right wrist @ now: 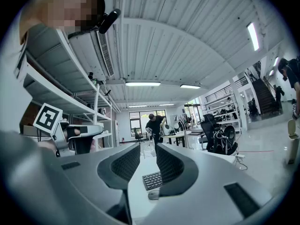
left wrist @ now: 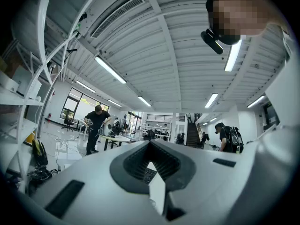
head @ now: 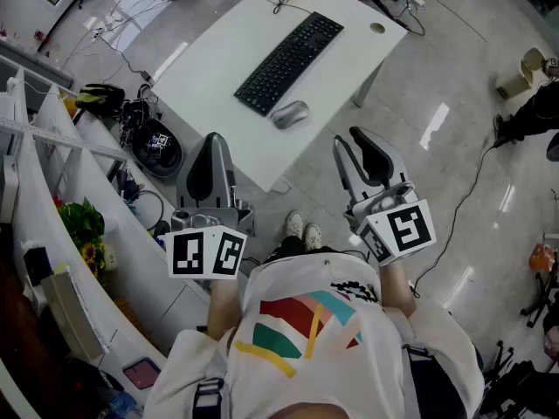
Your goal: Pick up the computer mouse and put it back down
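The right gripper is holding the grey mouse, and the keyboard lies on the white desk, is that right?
Not quite: the mouse lies on the white desk beside the keyboard; the right gripper is open and empty. The head view shows it.

You stand before a white desk (head: 218,55) on a glossy pale grey floor (head: 454,77), with white shelving (head: 44,138) close at your left. Overhead, a ribbed white ceiling (left wrist: 159,46) carries long strip lights (left wrist: 110,70). Far off, large windows (left wrist: 74,106) glow, and a dark staircase (left wrist: 193,135) rises at the hall's back.
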{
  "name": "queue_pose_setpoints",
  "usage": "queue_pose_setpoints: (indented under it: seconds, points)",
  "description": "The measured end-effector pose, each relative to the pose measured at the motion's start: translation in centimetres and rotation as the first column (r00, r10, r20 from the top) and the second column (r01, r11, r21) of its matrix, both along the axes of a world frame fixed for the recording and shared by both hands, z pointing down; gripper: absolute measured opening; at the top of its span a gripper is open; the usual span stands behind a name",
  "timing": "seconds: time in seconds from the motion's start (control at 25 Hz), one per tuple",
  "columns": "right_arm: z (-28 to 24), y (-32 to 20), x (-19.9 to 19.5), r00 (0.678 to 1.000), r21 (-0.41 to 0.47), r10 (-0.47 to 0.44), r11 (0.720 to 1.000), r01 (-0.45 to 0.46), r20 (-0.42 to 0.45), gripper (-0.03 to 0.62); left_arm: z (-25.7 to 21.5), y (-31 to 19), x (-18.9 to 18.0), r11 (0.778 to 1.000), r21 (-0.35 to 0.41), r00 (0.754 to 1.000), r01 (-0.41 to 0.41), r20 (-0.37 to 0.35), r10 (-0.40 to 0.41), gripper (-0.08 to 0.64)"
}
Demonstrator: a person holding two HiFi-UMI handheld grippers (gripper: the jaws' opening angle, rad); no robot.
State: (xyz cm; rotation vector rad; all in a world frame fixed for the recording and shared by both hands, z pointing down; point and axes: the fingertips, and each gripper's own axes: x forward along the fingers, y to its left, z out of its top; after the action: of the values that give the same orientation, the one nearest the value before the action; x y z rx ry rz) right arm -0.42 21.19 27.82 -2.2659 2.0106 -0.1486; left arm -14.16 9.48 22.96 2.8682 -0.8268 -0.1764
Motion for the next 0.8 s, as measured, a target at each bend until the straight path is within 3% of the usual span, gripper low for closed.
queue_pose_setpoints:
  seconds: [0.2,0.52,0.68,0.8]
  points:
    - [0.3,0.2,1.3,1.000,0.006,-0.027,1.000,0.027,0.006,0.115,-0.1,0.3,1.3,1.000,0.016,1.000,0.019,-0.013,-0.019,0.044]
    - [2.0,-1.0,3.3,0.996,0.011,-0.064,0.998,0.063,0.070,0.114,2.1,-1.7,4.5,1.000,0.005,1.000,-0.011,0.027,0.011,0.044]
    - [3.9,-2.5,5.4,0.997,-0.035,-0.050,0.998,0.051,0.053,0.114,4.4,-4.4,6.8,1.000,-0.005,0.999,-0.013,0.037,0.014,0.044]
    - [4.9,-4.6,7.1,0.998,-0.090,-0.053,0.994,0.057,0.046,0.115,6.2,-6.9,8.7,0.998,-0.053,0.999,-0.013,0.044,0.015,0.044]
